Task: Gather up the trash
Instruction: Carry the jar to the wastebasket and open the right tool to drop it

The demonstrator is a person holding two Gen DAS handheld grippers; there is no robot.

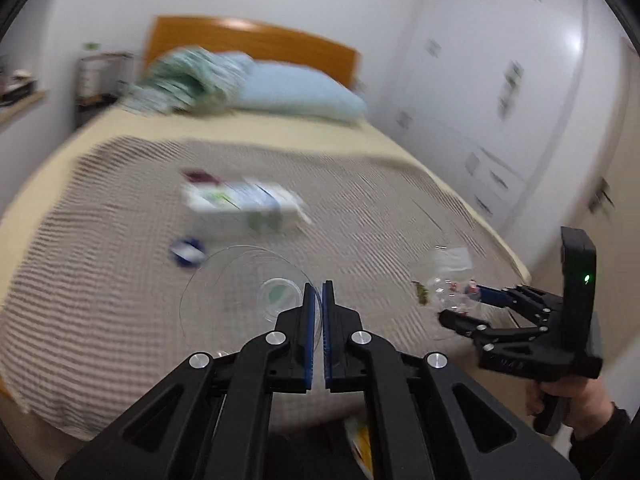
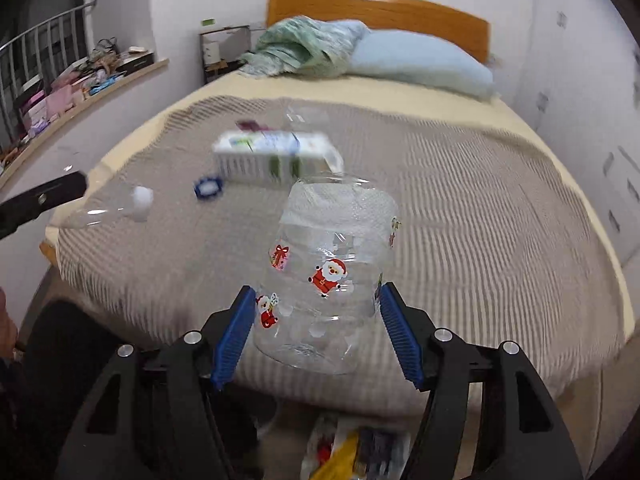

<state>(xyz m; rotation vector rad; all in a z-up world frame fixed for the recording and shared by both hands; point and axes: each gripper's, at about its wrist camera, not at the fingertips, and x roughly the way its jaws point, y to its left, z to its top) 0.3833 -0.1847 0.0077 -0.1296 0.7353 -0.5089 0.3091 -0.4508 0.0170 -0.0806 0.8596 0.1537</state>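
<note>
From my feed, a bed [image 2: 500, 208] fills most of both views, spread with a grey-and-white ribbed blanket [image 2: 460, 240] over a cream sheet [image 2: 400, 100]. At the top of the right wrist view I see an orange wooden headboard [image 2: 380, 8], below it a pale blue pillow [image 2: 420, 62], and touching its left side a crumpled green-patterned cloth [image 2: 304, 46]. Left of the headboard stands a small dark bedside unit [image 2: 220, 48], too blurred to read. Along the left edge runs a curved shelf [image 2: 120, 80] crowded with boxes and papers, with a metal railing [image 2: 44, 40] above it. In the left wrist view, white wardrobe doors [image 1: 500, 80] fill the upper right.
</note>
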